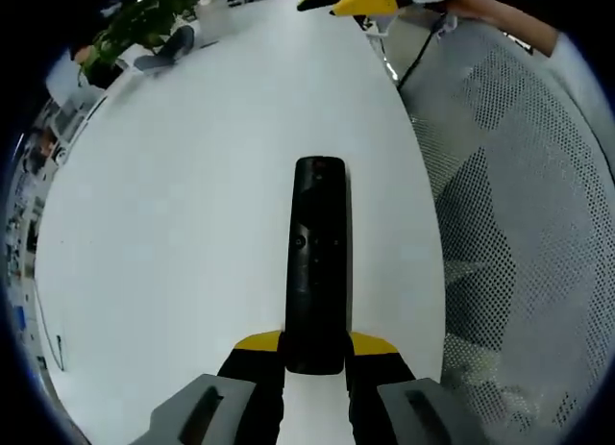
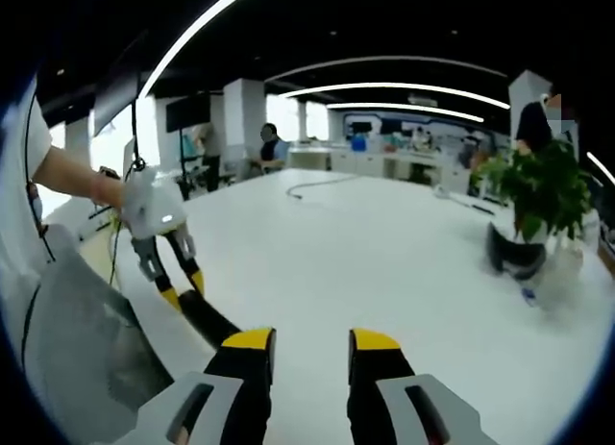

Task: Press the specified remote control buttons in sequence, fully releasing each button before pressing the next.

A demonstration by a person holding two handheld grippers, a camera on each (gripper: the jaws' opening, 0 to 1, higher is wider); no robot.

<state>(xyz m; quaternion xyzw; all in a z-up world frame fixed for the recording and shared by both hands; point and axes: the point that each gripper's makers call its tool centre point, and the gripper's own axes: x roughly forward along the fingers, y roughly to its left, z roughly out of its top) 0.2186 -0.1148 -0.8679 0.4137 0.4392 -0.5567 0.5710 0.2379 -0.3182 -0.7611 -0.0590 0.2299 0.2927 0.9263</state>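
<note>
A slim black remote lies lengthwise between my left gripper's yellow-tipped jaws, which are shut on its near end. Its buttons face up and it reaches out over the white table. In the right gripper view the same remote pokes out of the left gripper, held by a person's hand at the left. My right gripper is open, with nothing between its jaws. It hovers over the table, well apart from the remote. Its yellow tips show at the far edge of the left gripper view.
A grey mesh chair stands against the table's right side. A potted plant in a dark pot stands on the table, with a thin cable further back. Desks and people fill the office behind.
</note>
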